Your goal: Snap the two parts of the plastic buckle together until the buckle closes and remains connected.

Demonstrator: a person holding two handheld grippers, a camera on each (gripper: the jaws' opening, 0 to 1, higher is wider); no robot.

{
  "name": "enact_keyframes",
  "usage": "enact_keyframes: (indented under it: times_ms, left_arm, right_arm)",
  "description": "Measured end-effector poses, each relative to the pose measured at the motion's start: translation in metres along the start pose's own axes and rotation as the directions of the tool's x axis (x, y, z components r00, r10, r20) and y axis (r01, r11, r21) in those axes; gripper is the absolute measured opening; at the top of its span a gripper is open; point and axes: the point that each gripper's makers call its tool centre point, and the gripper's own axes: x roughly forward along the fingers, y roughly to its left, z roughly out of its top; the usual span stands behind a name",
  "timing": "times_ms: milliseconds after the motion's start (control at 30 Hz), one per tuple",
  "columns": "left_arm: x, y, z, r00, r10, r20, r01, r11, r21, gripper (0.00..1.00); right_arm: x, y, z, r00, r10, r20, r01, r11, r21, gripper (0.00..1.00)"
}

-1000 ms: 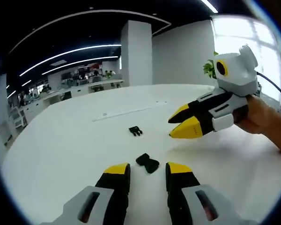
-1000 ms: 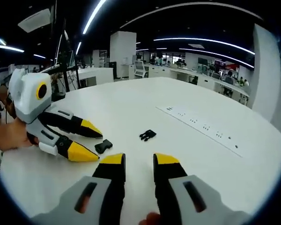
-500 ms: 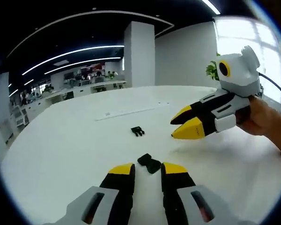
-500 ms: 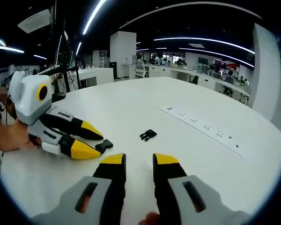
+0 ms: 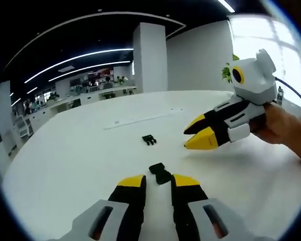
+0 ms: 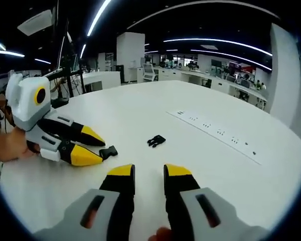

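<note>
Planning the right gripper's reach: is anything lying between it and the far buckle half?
No. In the right gripper view, only bare white table separates the right gripper from the far buckle half.

Two buckle parts lie on one white table (image 5: 65,165): one part (image 5: 160,173) sits just ahead of the left gripper (image 5: 158,182), between its yellow tips, and the other part (image 5: 149,140) lies farther ahead, apart from the first. Two grippers are counted, the second being the right gripper (image 5: 194,133), off to the right of the left one. One hand (image 5: 283,130) holds it.
</note>
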Motion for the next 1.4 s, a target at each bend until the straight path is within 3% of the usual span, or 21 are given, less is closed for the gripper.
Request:
enact_keyframes:
  times_ms: [267,467,833,1400]
  left_arm:
    - [0.004,0.001,0.0,1.0,0.01,0.009,-0.01,1.0,-0.018,0.19]
    - [0.007,0.014,0.001,0.999,0.028,0.016,-0.027,0.999,-0.038,0.19]
    - [0.008,0.004,0.001,1.0,-0.013,0.022,0.013,1.0,-0.013,0.19]
    - [0.01,0.002,0.002,1.0,-0.003,0.03,0.003,1.0,0.011,0.12]
  right_arm:
    - [0.002,-0.002,-0.003,1.0,-0.002,0.001,0.002,1.0,0.009,0.23]
    - [0.009,-0.006,0.001,1.0,0.004,0.009,-0.004,1.0,0.024,0.23]
    - [0.033,-0.009,0.008,0.999,0.05,0.019,-0.05,0.999,0.021,0.24]
    - [0.054,-0.006,0.019,0.997,0.07,0.019,-0.07,0.997,-0.022,0.28]
